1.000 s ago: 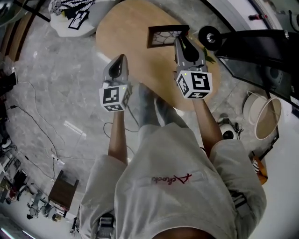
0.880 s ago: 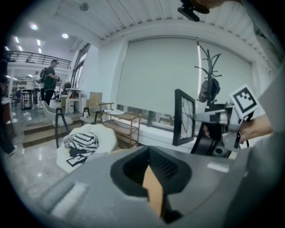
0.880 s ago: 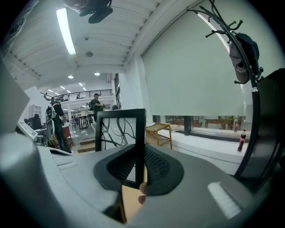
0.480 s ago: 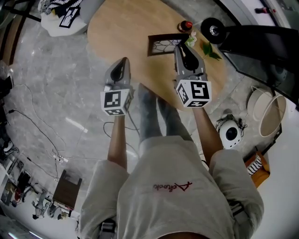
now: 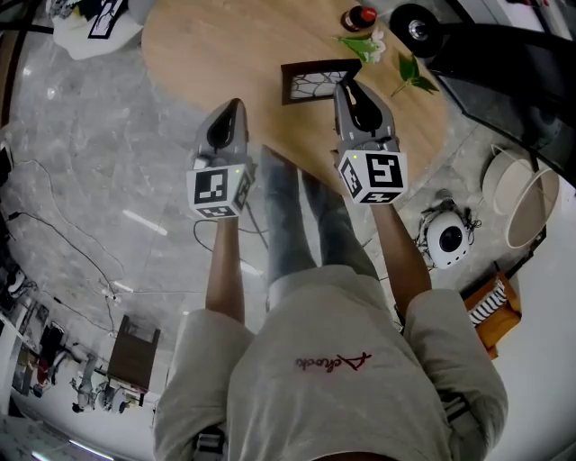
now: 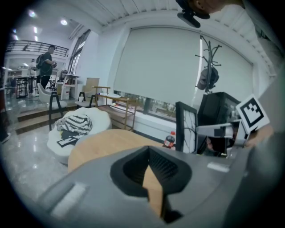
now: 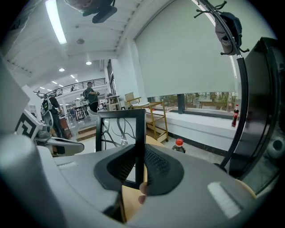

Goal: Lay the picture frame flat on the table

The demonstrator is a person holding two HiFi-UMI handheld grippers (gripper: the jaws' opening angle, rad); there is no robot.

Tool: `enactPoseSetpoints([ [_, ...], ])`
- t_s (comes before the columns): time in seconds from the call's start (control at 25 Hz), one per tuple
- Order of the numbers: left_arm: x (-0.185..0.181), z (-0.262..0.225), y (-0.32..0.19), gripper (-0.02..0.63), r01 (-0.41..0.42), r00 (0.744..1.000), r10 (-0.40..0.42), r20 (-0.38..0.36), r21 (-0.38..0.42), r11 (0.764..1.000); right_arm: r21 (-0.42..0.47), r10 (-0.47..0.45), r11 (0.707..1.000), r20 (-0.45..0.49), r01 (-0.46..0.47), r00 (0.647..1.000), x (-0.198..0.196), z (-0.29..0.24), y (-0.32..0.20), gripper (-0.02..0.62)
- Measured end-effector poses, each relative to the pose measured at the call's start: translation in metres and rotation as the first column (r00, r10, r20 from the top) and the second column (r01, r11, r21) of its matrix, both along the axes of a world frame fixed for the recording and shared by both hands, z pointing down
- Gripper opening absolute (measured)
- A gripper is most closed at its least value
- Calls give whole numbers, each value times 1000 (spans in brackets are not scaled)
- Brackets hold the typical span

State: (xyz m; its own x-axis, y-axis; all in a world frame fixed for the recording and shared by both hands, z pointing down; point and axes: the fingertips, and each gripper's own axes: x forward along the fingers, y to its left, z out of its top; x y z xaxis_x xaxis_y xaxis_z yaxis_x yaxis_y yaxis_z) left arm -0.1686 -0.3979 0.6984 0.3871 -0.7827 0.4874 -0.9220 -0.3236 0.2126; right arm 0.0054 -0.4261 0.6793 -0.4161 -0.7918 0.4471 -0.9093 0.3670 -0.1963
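The fingers (image 7: pixel 156 165) of my right gripper (image 5: pixel 347 86) are pinched on the right-hand bar of the picture frame (image 7: pixel 119 129), which runs straight down between them. The frame is upright over the wooden table (image 5: pixel 234 45), its branch-patterned pane facing me. I cannot tell whether its lower edge touches the tabletop. My left gripper (image 5: pixel 234 108) hangs near the table's near edge, well left of the frame, fingers (image 6: pixel 165 168) slightly spread with only tabletop showing between them. Beyond the frame are a red-capped bottle (image 5: pixel 362 16) and green leafy sprigs (image 5: pixel 360 45).
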Motion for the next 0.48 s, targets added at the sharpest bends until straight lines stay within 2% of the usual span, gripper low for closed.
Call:
enactPoseSetpoints([
  [0.36,11,55,26,2,6,1000,-6,-12,-45,999,-71,-13,997,-21,11,1000,11,61,32,67],
  [0.48,16,75,33,2,4,1000,-5,-13,-83,997,-95,-19,995,-26,17,999,15,83,40,67],
])
